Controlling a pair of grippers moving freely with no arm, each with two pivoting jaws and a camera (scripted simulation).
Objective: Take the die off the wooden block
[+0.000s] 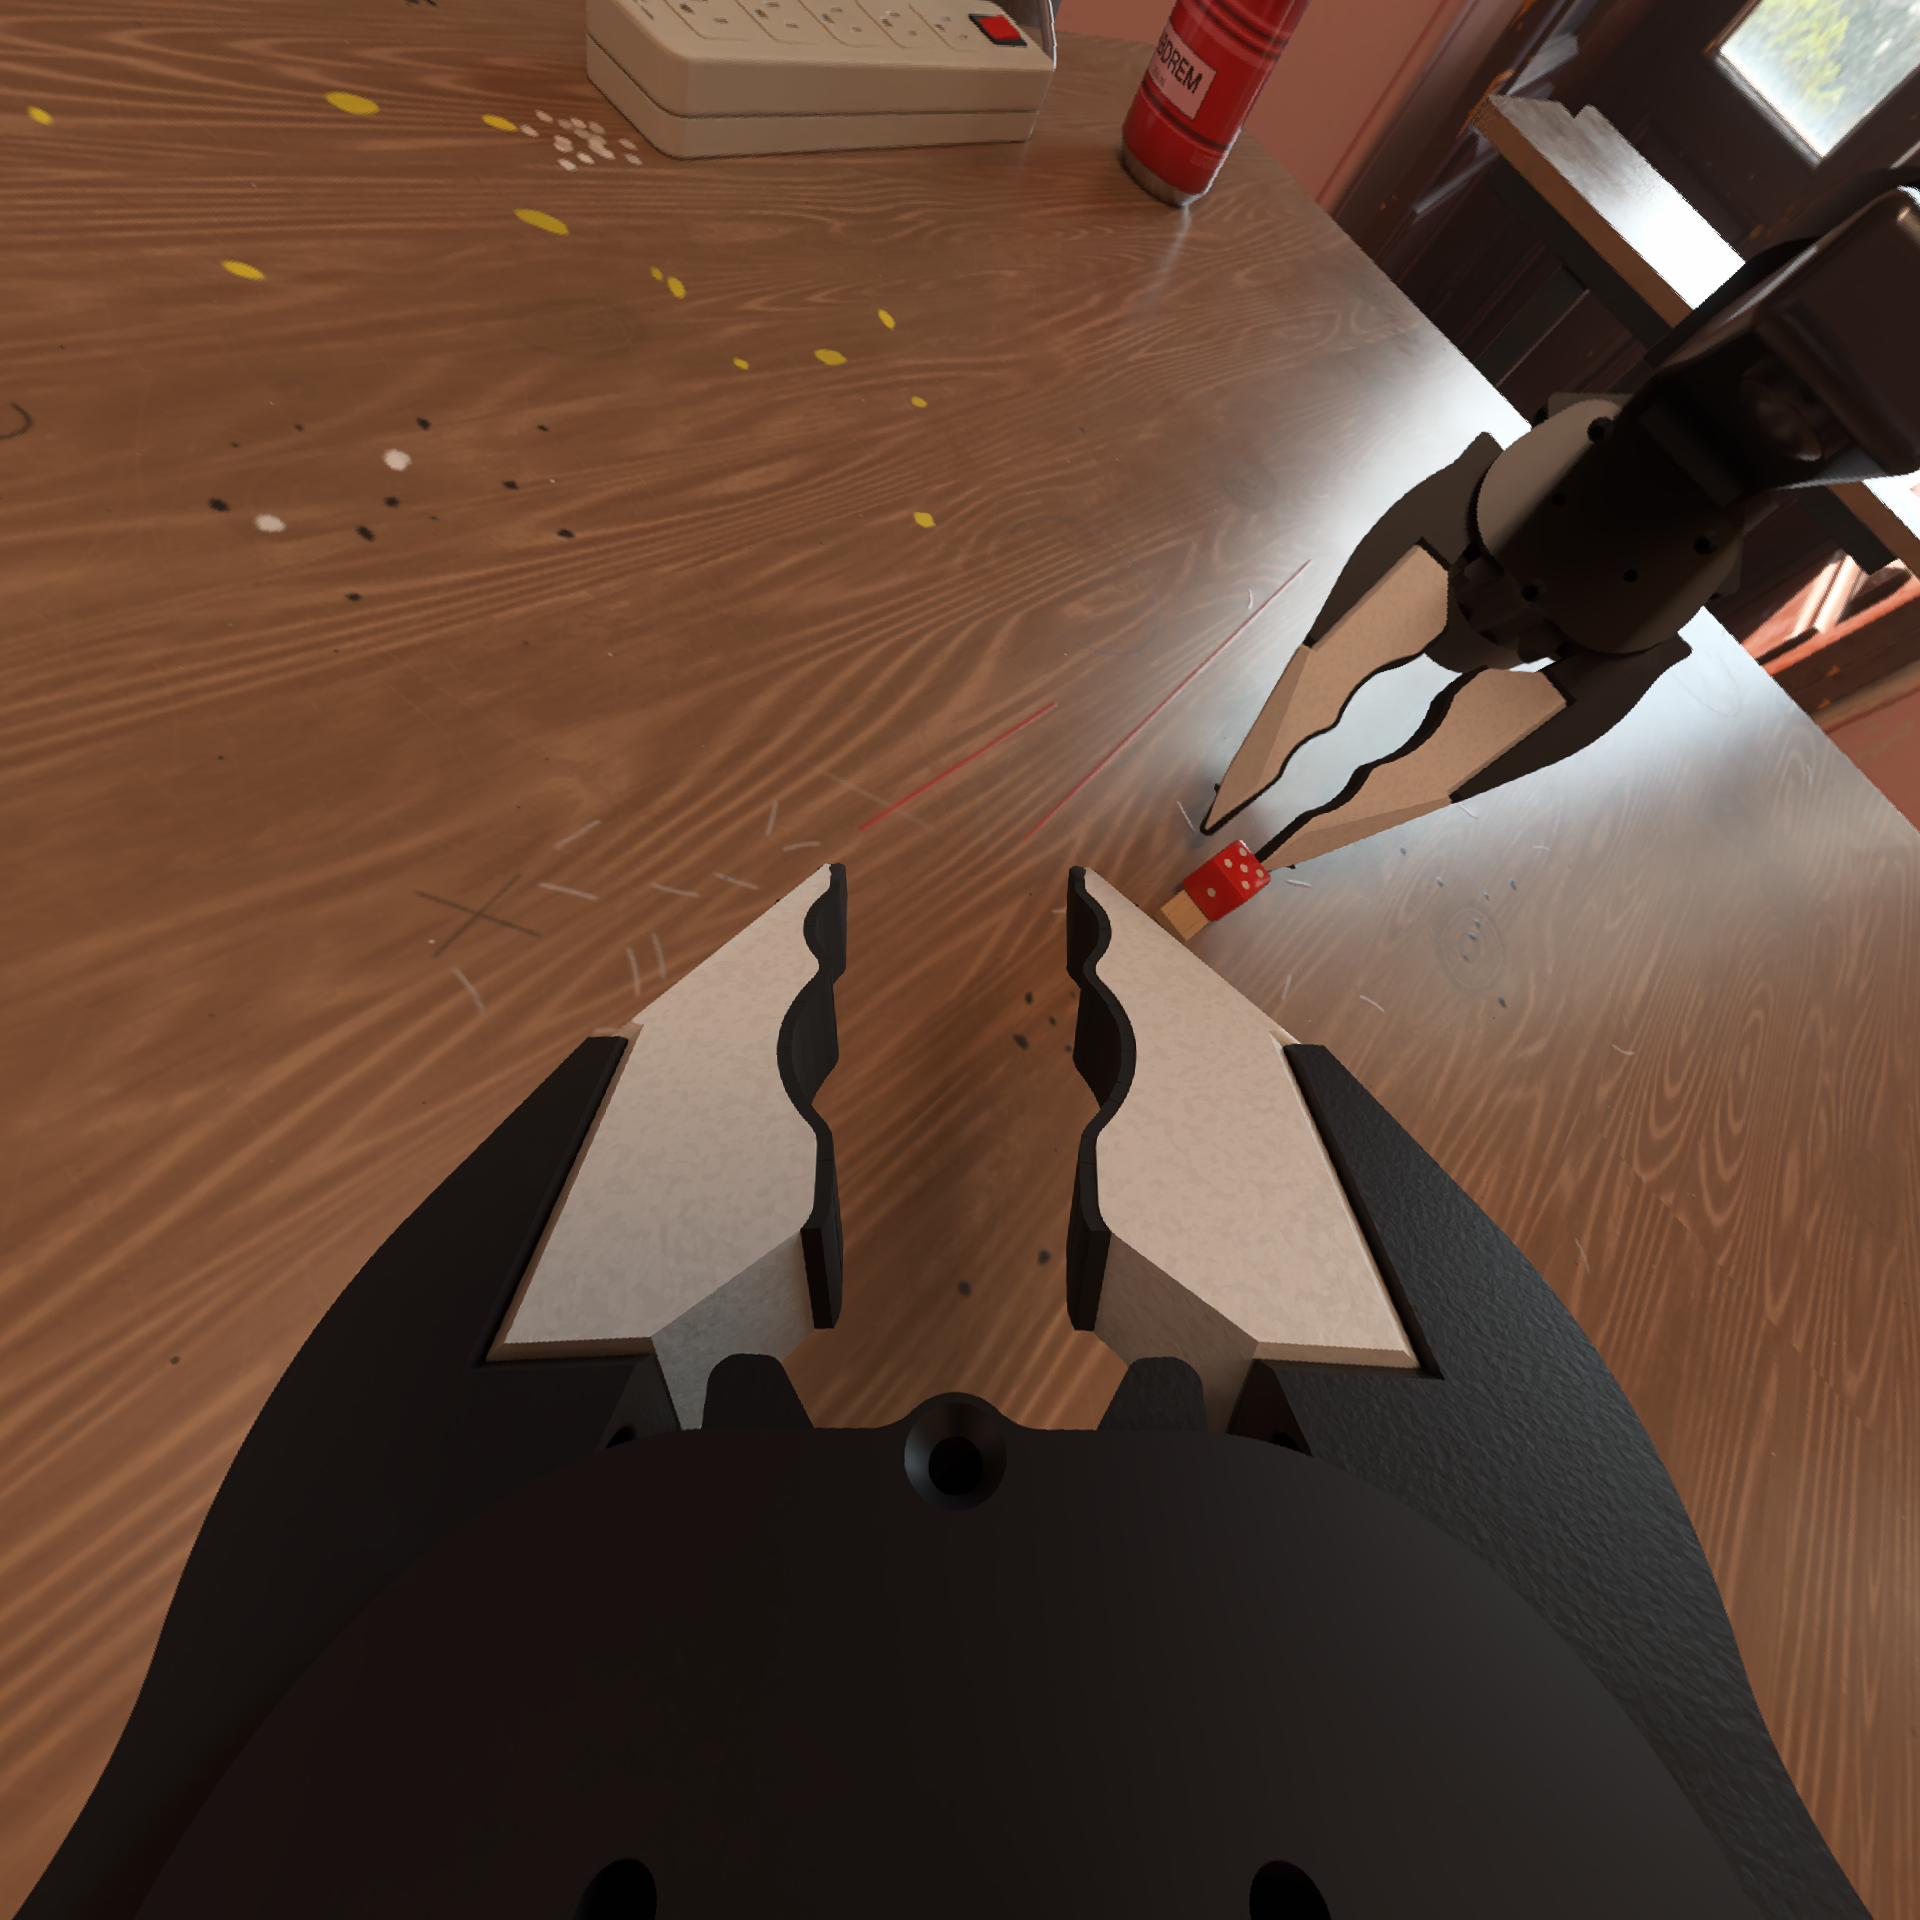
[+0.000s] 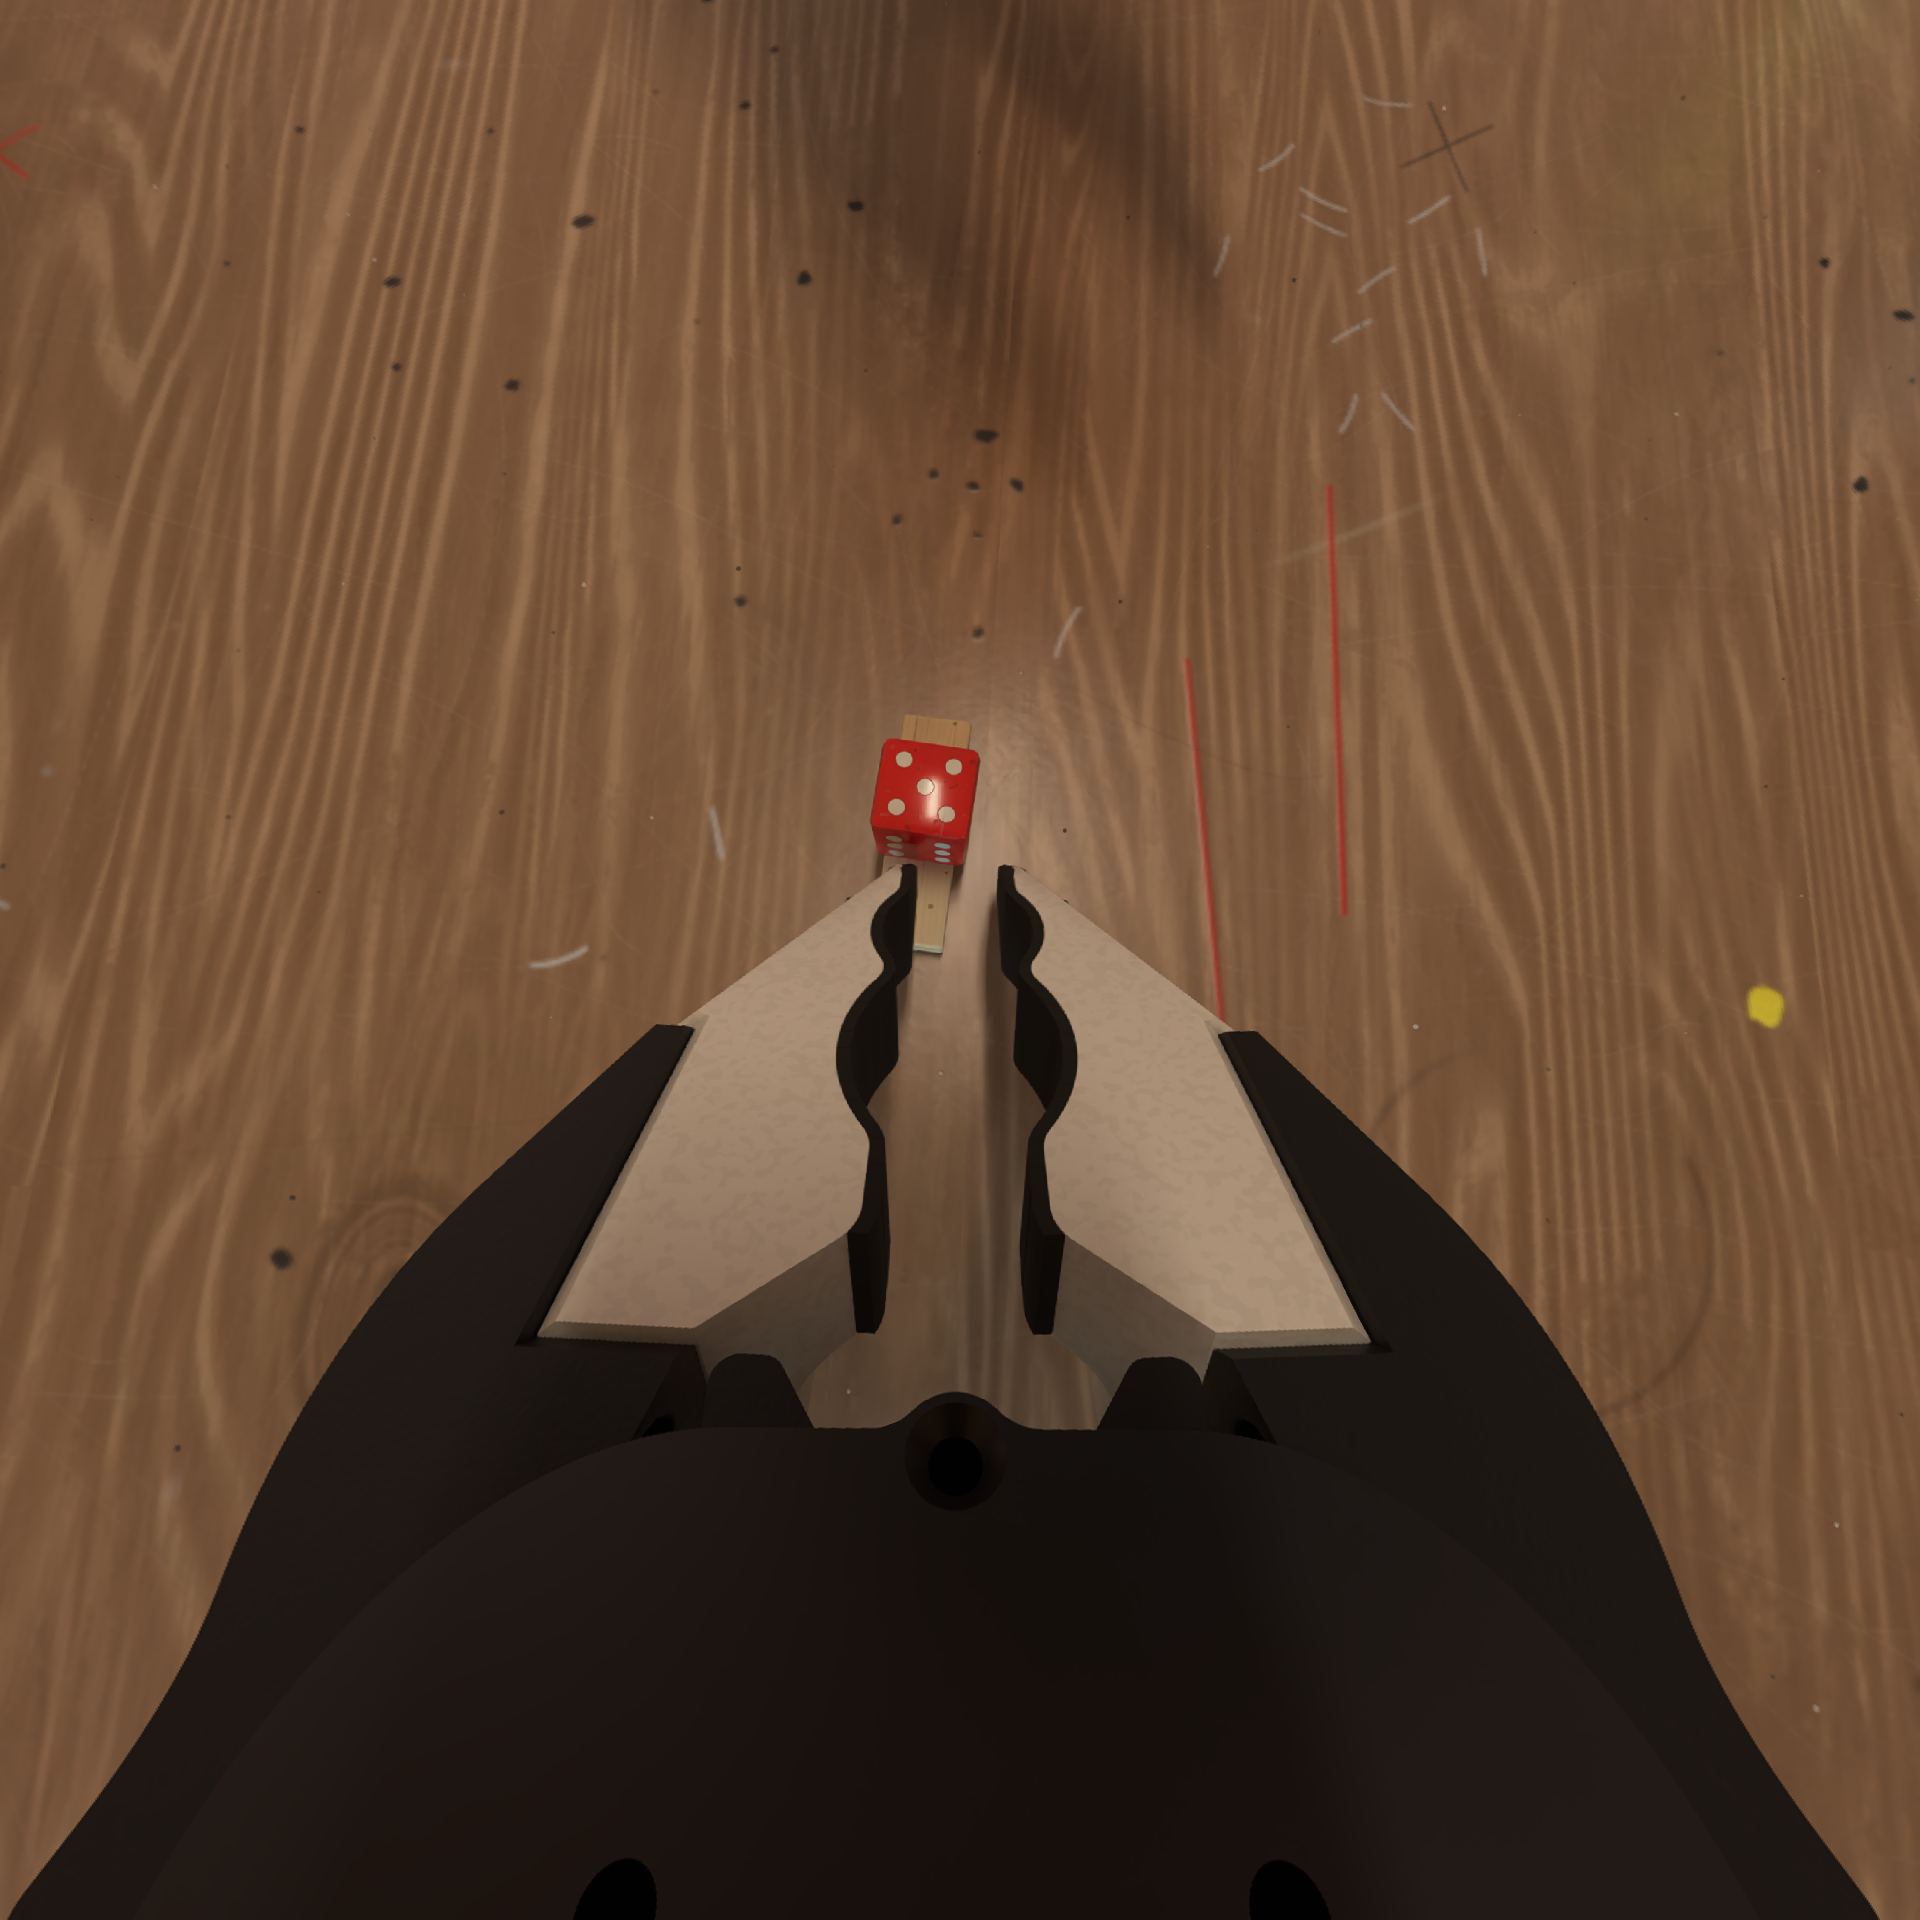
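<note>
Wooden table [image 2: 416, 623], red die [image 2: 925, 795] atop wooden block [image 2: 932, 914]

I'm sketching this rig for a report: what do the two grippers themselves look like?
Both match: the left gripper and right gripper each have a matte black, rounded, textured body and two pale beige wedge fingers tapering to points, lined with black wavy inner pads. No cables or markings show.

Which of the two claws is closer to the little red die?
The right. The right gripper hangs just above the die, fingertips almost on it, jaws open. The left gripper sits off to the die's side, also open, with its nearer fingertip beside the wooden block.
</note>
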